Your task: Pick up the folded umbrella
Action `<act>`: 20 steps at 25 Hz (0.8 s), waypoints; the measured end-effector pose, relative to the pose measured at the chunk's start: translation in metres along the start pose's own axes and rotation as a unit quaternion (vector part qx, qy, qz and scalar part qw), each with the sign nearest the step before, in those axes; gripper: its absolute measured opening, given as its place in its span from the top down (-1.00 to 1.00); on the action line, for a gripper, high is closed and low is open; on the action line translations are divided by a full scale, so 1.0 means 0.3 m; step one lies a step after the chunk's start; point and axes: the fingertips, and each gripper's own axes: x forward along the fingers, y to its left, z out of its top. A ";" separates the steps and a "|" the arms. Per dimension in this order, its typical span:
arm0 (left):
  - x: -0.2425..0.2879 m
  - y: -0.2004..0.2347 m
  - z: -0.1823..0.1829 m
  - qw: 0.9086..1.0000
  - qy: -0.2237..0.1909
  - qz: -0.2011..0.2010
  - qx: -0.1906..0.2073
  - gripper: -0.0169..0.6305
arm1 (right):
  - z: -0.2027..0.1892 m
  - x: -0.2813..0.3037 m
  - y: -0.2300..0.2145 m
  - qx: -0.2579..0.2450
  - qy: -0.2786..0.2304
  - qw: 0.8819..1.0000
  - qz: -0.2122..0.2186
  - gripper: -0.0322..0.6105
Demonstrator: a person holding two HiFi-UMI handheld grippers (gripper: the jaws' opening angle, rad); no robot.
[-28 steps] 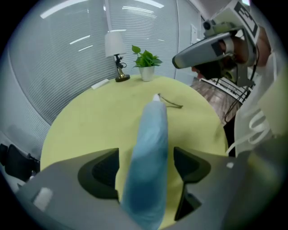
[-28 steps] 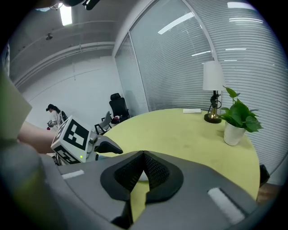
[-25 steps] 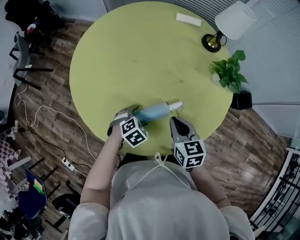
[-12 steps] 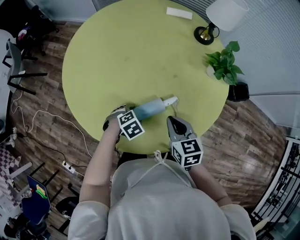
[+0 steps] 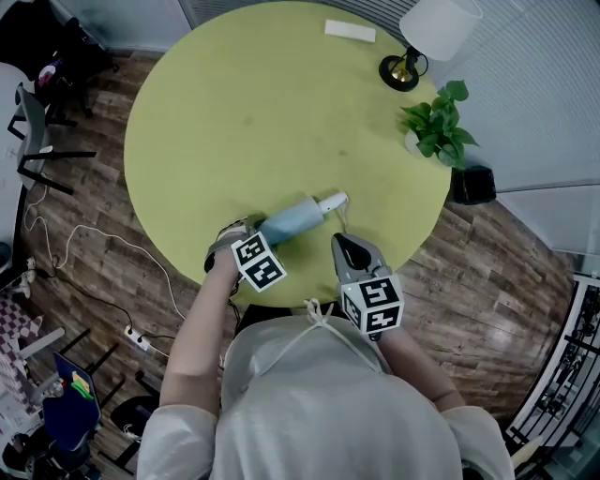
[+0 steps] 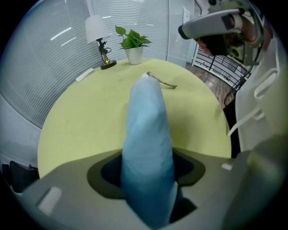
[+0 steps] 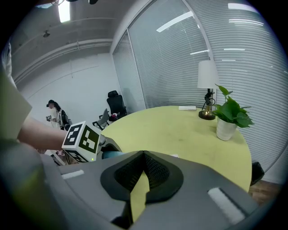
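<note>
Two claws at the counter's (image 5: 234,112) near edge. Left claw (image 5: 246,232): jaws closing round the 8 o'clock end of the folded umbrella (image 5: 292,217), with dark gaps either side. Umbrella lies flat, long axis 8 to 2 o'clock, white tip at the far end. Right claw (image 5: 351,251): pressed together, empty, near the tip at its 5 o'clock. Only container: pot (image 5: 412,142) at 1 o'clock, holding a plant (image 5: 436,117).

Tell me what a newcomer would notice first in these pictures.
The big round yellow-green table fills the head view, with a blue folded umbrella lying at its near edge. The left gripper has its jaws closing around the umbrella's end, while the right gripper hangs beside it, shut and empty. A white lamp and a potted plant stand at the far right rim.
</note>
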 end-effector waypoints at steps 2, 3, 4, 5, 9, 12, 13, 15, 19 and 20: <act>-0.017 -0.007 0.007 1.000 -0.011 0.007 -0.014 0.09 | 0.000 -0.009 -0.007 -0.001 -0.002 1.000 0.001 0.90; -0.028 -0.008 0.014 0.999 -0.018 0.010 -0.024 0.09 | 0.002 -0.014 -0.011 -0.002 -0.004 1.000 0.001 0.90; -0.042 -0.007 0.021 0.999 -0.026 0.013 -0.036 0.09 | 0.005 -0.017 -0.013 -0.003 -0.005 1.000 0.002 0.90; -0.059 -0.004 0.029 0.998 -0.034 0.017 -0.049 0.09 | 0.008 -0.021 -0.015 -0.005 -0.007 1.000 0.003 0.90; -0.147 0.021 0.069 0.992 -0.074 0.038 -0.094 0.09 | 0.028 -0.038 -0.007 -0.014 -0.017 1.000 0.008 0.90; -0.235 0.046 0.099 0.984 -0.113 0.058 -0.128 0.09 | 0.046 -0.054 0.012 -0.025 -0.024 0.999 0.014 0.90; -0.268 0.054 0.108 0.980 -0.128 0.065 -0.140 0.09 | 0.054 -0.060 0.021 -0.028 -0.028 0.999 0.016 0.90; -0.337 0.071 0.122 0.971 -0.159 0.078 -0.163 0.09 | 0.073 -0.070 0.041 -0.036 -0.036 0.999 0.020 0.90; -0.462 0.105 0.140 0.950 -0.213 0.104 -0.204 0.09 | 0.124 -0.082 0.078 -0.045 -0.053 0.997 0.028 0.90; -0.491 0.116 0.144 0.944 -0.226 0.112 -0.212 0.09 | 0.143 -0.084 0.088 -0.048 -0.060 0.997 0.030 0.90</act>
